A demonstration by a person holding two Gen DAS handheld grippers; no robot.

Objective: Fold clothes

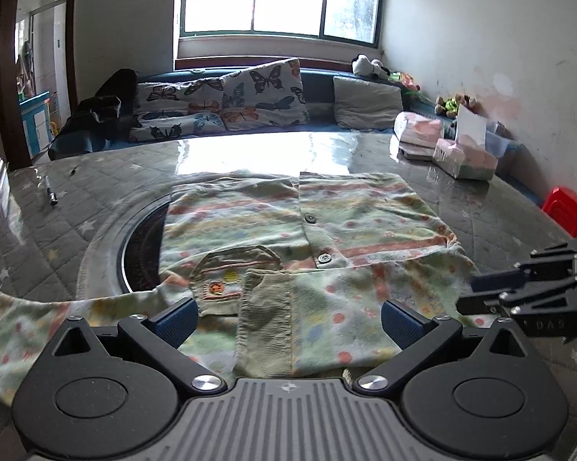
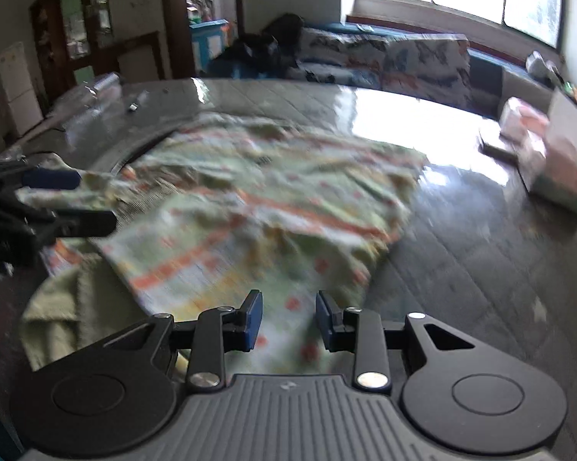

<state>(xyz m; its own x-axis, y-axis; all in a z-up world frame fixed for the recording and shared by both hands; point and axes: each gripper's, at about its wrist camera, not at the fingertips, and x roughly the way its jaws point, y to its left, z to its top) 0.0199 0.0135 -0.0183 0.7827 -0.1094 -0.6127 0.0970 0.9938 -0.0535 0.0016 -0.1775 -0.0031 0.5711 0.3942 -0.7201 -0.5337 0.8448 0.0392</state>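
Observation:
A pale green child's shirt with orange stripes, coloured dots, buttons and a small pocket lies spread on the glossy quilt-patterned table. One sleeve with a ribbed green cuff is laid over its near part. My left gripper stands wide open just above that cuff, touching nothing. My right gripper comes in from the right edge. In the blurred right wrist view it hovers over the shirt's near corner, its jaws a little apart with nothing pinched. The left gripper shows at the left.
A round dark inset lies partly under the shirt. Tissue packs sit at the table's far right and a pen at its far left. A red stool stands beside the table. A sofa with butterfly cushions runs behind.

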